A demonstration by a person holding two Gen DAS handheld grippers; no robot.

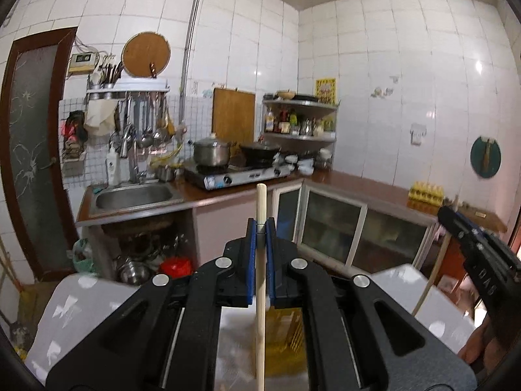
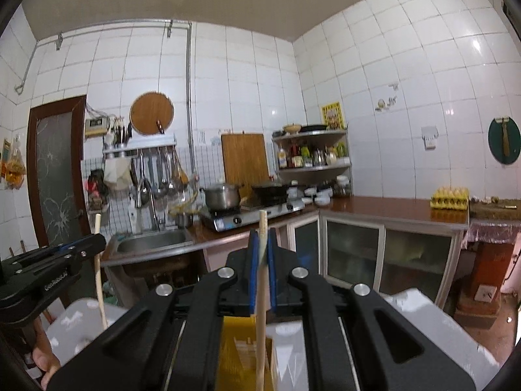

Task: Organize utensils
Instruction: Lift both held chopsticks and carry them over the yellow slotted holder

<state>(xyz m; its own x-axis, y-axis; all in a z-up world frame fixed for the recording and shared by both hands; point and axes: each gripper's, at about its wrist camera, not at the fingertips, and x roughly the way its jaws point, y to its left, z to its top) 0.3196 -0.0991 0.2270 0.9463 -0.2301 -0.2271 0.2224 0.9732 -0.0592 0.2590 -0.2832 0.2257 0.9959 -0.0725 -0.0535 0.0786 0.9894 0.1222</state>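
Left gripper (image 1: 260, 224): closed on a pale wooden chopstick (image 1: 261, 260). The stick is held upright between the blue pads (image 1: 250, 260), its long axis vertical, its blunt tip pointed up past the fingertips and its lower length run down out of the left wrist view.

Right gripper (image 2: 261, 241): closed on a second wooden chopstick (image 2: 261, 293). This one is also held near vertical, tip up, with a slight lean; its lower length is passed down in front of a yellow slatted holder (image 2: 241, 352).

Yellow holder: stood on a white glossy surface (image 2: 433, 319) directly below both grippers. Its contents cannot be made out.

In the right wrist view the left gripper (image 2: 94, 244) is seen at the left edge, its stick (image 2: 99, 277) upright and bowed by the lens.

Background, kitchen counter (image 2: 390, 207):
- steel sink (image 2: 153, 244) set in the left end;
- gas stove (image 2: 254, 213) beside it, carrying a lidded steel pot (image 2: 221, 195) and a dark wok (image 2: 270, 190);
- corner shelf (image 2: 312, 166) holding bottles and jars;
- yellow egg tray (image 2: 450, 198) filled with eggs, at the right end.

Wall rack (image 1: 127, 89) above the sink: ladles and spoons hung below, a cup of upright utensils on top.
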